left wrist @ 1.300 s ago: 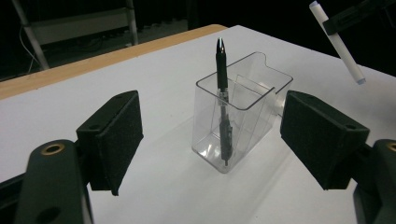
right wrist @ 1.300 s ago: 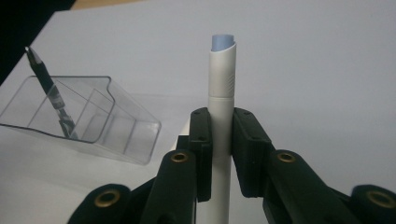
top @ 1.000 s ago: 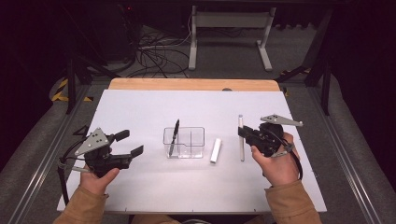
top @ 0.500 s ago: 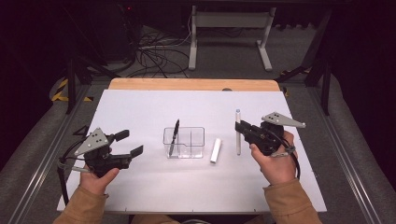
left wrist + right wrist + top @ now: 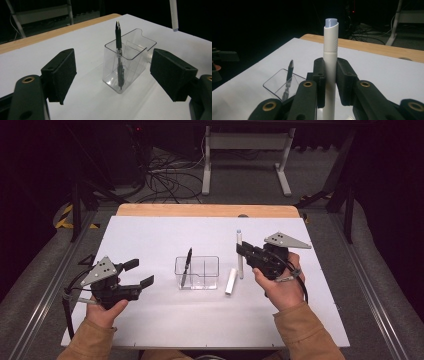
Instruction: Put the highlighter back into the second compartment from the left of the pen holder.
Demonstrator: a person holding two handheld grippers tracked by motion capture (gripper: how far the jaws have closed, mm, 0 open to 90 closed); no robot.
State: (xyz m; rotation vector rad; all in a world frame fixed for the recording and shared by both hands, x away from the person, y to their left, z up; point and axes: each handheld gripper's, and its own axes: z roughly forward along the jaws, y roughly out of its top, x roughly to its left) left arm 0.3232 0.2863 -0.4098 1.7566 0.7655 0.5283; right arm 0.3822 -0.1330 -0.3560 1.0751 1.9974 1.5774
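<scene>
A clear plastic holder (image 5: pixel 198 272) stands mid-table with a black pen (image 5: pixel 186 266) leaning upright in it. My right gripper (image 5: pixel 243 252) is shut on a white marker (image 5: pixel 239 251), holding it upright just right of the holder. In the right gripper view the white marker (image 5: pixel 330 50) rises between the pads of my right gripper (image 5: pixel 330 75), with the holder (image 5: pixel 274 86) and black pen (image 5: pixel 290 68) below left. My left gripper (image 5: pixel 139 273) hovers open left of the holder. The left gripper view has my left gripper (image 5: pixel 116 72) with its jaws wide, framing the holder (image 5: pixel 132 60) and pen (image 5: pixel 118 42).
A short white tube (image 5: pixel 230 281) lies flat on the white tabletop (image 5: pixel 165 235) between the holder and my right hand. A wooden strip (image 5: pixel 200 210) edges the table's far side. Beyond it are cables and a stand's legs on a dark floor.
My right gripper has carried the white marker leftward, closer to the holder, and slightly up. The left gripper has stayed in place with its jaws unchanged.
</scene>
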